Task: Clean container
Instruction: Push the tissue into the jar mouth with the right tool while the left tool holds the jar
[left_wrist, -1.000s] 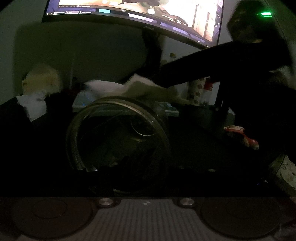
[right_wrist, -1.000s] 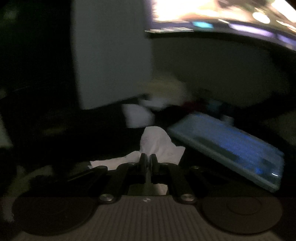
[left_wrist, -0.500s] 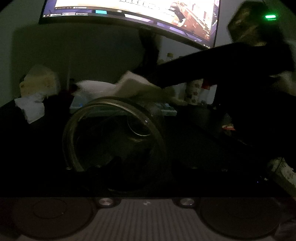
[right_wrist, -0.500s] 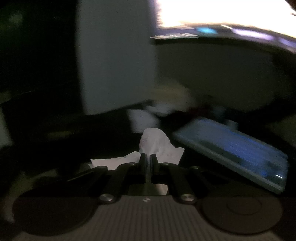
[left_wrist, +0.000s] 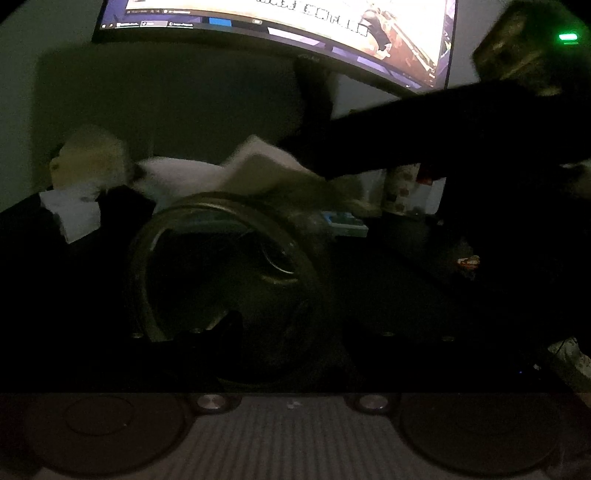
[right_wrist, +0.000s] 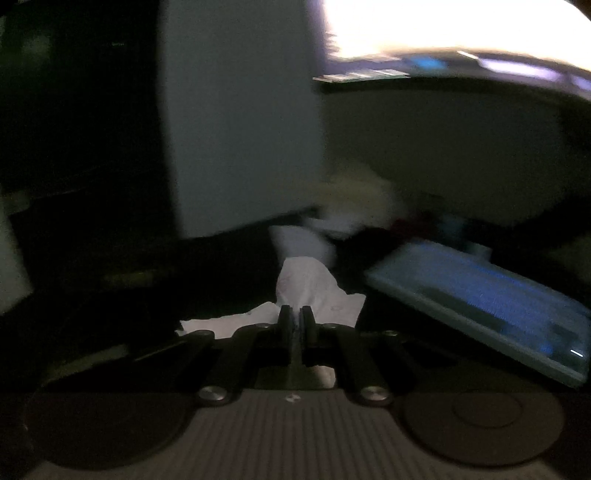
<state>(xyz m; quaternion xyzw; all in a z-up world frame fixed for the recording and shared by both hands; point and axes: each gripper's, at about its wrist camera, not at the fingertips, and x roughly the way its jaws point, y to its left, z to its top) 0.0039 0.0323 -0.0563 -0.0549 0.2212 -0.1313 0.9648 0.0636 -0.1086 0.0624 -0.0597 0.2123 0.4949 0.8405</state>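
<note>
A clear glass jar (left_wrist: 221, 266) fills the middle of the left wrist view, with its round mouth turned toward the camera. My left gripper (left_wrist: 288, 332) has its jaws spread at the jar. One dark finger (left_wrist: 229, 328) shows in front of the lower rim. It is too dark to see whether the pads press on the glass. My right gripper (right_wrist: 295, 314) is shut on a white tissue (right_wrist: 306, 288). In the left wrist view its dark body (left_wrist: 424, 129) reaches in from the right and holds the tissue (left_wrist: 255, 166) just above the jar's far rim.
A lit monitor (left_wrist: 277, 22) hangs over the dark desk. A pale tissue box (left_wrist: 88, 155) and white paper (left_wrist: 74, 214) lie at the back left. A keyboard (right_wrist: 480, 299) lies to the right of the tissue, and a patterned cup (left_wrist: 399, 188) stands behind it.
In the left wrist view the dark finger at the jar's mouth has shifted left as the jaws spread. The tissue stays pinched in my right gripper, over the jar's rim.
</note>
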